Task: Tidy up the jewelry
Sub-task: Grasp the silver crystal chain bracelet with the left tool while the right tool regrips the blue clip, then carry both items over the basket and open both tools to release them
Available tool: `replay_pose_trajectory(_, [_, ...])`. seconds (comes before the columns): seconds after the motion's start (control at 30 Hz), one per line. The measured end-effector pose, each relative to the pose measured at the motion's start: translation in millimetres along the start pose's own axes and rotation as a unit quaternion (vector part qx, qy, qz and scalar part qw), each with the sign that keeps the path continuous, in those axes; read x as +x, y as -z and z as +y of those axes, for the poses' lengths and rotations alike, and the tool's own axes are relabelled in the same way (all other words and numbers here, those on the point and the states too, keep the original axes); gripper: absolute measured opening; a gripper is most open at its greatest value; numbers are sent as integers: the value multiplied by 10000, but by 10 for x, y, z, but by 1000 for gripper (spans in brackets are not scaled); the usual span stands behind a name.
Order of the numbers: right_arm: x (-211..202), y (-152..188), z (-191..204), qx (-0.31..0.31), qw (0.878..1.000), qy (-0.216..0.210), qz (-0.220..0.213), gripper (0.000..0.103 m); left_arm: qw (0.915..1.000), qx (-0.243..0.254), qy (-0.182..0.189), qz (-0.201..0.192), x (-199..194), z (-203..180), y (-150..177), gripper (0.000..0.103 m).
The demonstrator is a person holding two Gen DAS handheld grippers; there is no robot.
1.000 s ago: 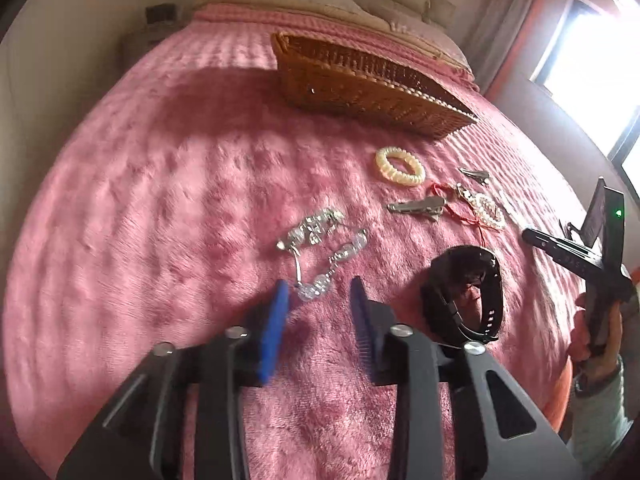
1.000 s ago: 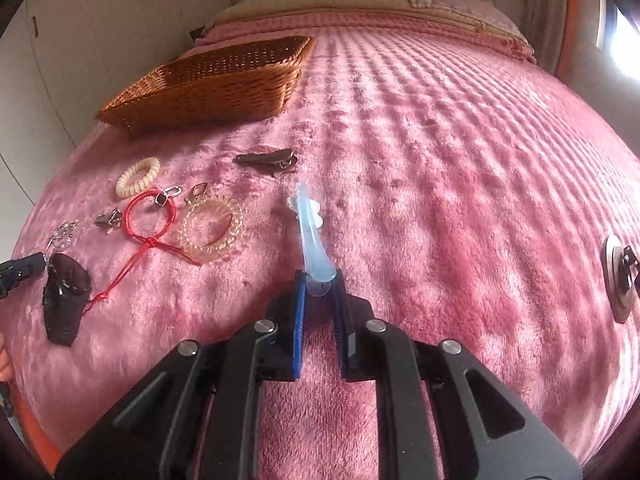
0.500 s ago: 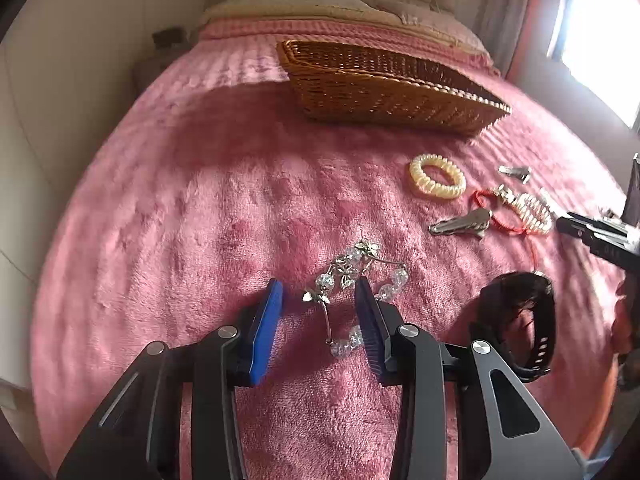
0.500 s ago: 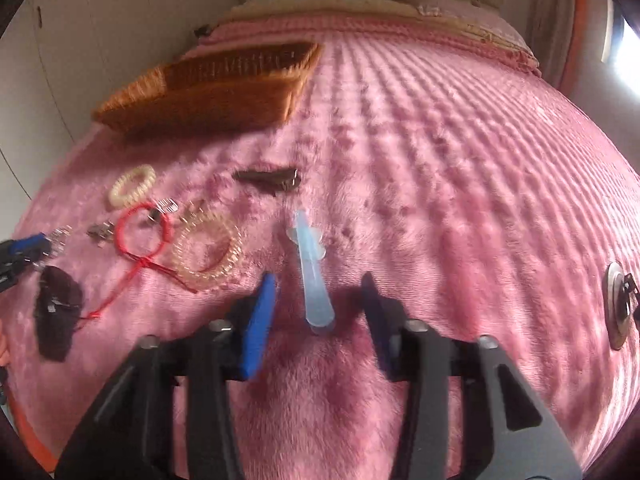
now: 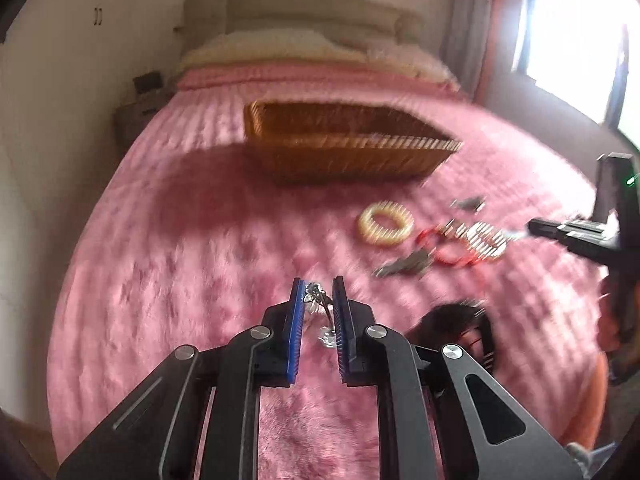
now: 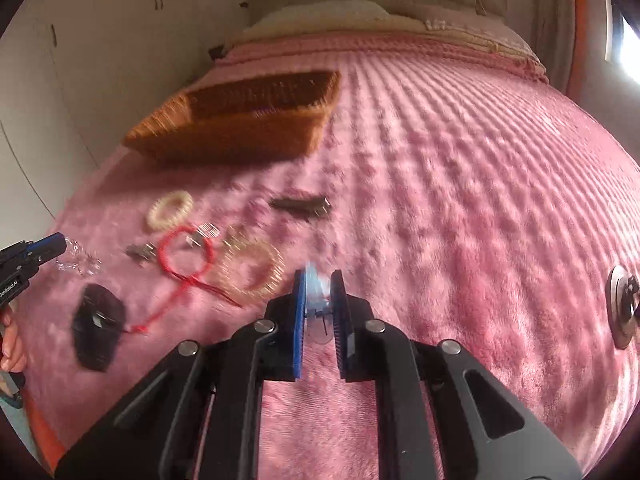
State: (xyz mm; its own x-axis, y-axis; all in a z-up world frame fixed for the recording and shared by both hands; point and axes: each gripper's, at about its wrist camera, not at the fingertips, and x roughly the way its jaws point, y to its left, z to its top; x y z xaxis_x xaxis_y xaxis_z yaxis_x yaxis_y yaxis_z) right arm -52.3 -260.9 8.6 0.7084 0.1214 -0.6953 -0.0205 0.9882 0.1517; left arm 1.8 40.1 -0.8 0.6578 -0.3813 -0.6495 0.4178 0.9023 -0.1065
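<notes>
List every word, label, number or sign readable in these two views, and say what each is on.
"GenRobot.AI": white print on the side of the left claw's black body, at the left edge of the right wrist view; small and partly cut off, so the reading is uncertain.
Nothing else is legible: the basket, the bracelets and the watch show no lettering, and the views are motion-blurred.

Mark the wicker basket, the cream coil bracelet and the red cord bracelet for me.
wicker basket (image 5: pixel 352 156), left wrist view, on its near side wall.
cream coil bracelet (image 5: pixel 385 224), left wrist view, on the near part of the ring.
red cord bracelet (image 6: pixel 163 254), right wrist view, on the loop's left side.
</notes>
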Motion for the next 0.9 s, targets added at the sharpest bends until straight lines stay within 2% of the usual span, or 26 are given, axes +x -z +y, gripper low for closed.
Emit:
replay_pose_trajectory(0.1, [-99, -110, 79, -67, 9998, -94, -160, 11, 9993, -65, 300, -229, -120, 13, -138, 12])
replay_pose_trajectory(0.27, [-176, -365, 191, -94, 9985, -398, -355, 11, 9979, 34, 406, -509, -225, -62, -394, 12])
replay_pose_trajectory(0.5, [-122, -931, 283, -56, 9960, -539, -714, 11, 9938, 189, 525, -965, -167, -214, -1008, 12])
replay_pose_trajectory(0.63, [121, -1348, 334, 26, 9951, -601, -783, 11, 9921, 140, 582, -1106, 130, -245, -1432, 12])
replay_pose_trajectory(0.73, [464, -1616, 376, 119, 9956, -645, -676, 11, 9922, 54, 607, -1084, 460, -238, -1647, 12])
replay_pose_trajectory(0.9, [1120, -1869, 420, 279, 9972, -632, -274, 11, 9948, -217, 658, -745, 1165, -121, -1836, 12])
